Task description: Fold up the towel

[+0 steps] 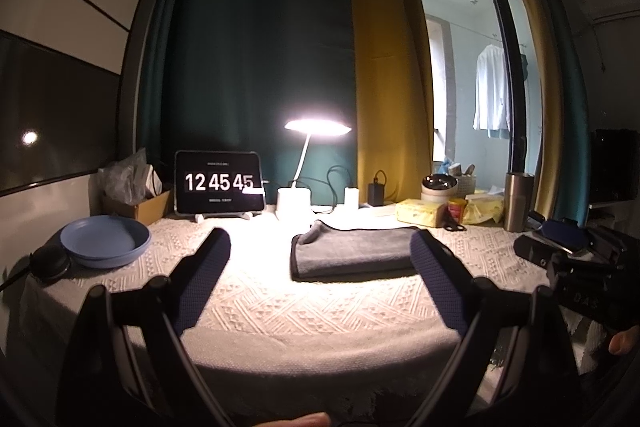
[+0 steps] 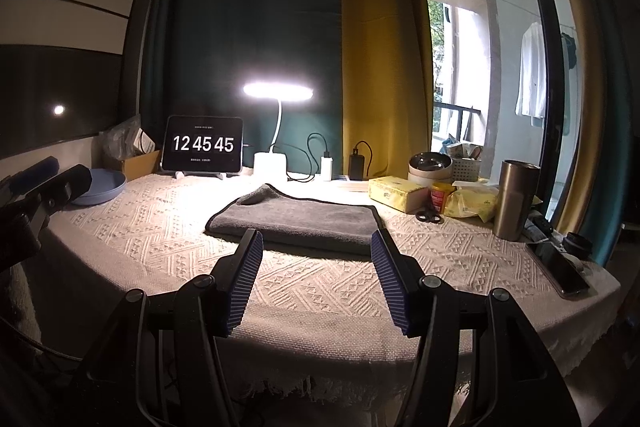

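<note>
A grey towel [image 1: 354,251] lies folded into a flat rectangle on the cream tablecloth [image 1: 280,303], with one corner slightly raised at the back left. It also shows in the right wrist view [image 2: 296,219]. My left gripper [image 1: 320,247] is open and empty, above the table's front, with the towel just ahead to the right. My right gripper [image 2: 316,239] is open and empty, just in front of the towel's near edge. The right gripper's body shows at the far right of the left wrist view [image 1: 576,267], and the left gripper's tips show at the left of the right wrist view [image 2: 48,179].
A blue bowl [image 1: 106,241] sits at the left. A tablet clock [image 1: 219,183] and a lit lamp [image 1: 294,201] stand at the back. Yellow packets [image 2: 400,193], scissors [image 2: 430,215], a steel tumbler [image 2: 514,199] and a phone [image 2: 558,269] are at the right.
</note>
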A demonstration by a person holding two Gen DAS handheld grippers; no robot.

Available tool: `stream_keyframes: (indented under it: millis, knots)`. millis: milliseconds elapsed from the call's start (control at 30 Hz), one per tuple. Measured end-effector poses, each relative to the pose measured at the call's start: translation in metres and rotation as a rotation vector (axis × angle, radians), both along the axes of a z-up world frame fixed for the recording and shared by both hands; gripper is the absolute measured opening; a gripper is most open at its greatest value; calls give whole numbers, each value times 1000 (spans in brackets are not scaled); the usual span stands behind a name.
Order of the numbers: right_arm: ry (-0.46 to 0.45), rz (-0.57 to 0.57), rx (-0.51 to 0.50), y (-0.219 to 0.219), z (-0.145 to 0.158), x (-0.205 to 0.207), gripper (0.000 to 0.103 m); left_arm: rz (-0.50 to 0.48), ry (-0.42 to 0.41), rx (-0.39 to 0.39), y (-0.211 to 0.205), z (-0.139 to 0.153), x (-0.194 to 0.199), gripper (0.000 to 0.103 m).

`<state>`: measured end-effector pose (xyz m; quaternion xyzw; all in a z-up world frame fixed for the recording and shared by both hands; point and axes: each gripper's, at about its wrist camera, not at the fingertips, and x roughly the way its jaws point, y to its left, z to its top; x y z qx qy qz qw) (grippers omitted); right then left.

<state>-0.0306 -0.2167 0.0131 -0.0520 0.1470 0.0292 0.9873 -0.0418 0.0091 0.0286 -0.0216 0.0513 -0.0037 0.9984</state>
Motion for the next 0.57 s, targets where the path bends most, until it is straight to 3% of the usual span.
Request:
stream_keyframes:
  millis: [567]
  knots:
    - [9, -1, 28, -7, 0, 5, 60, -8, 30, -22, 3, 2, 10, 92]
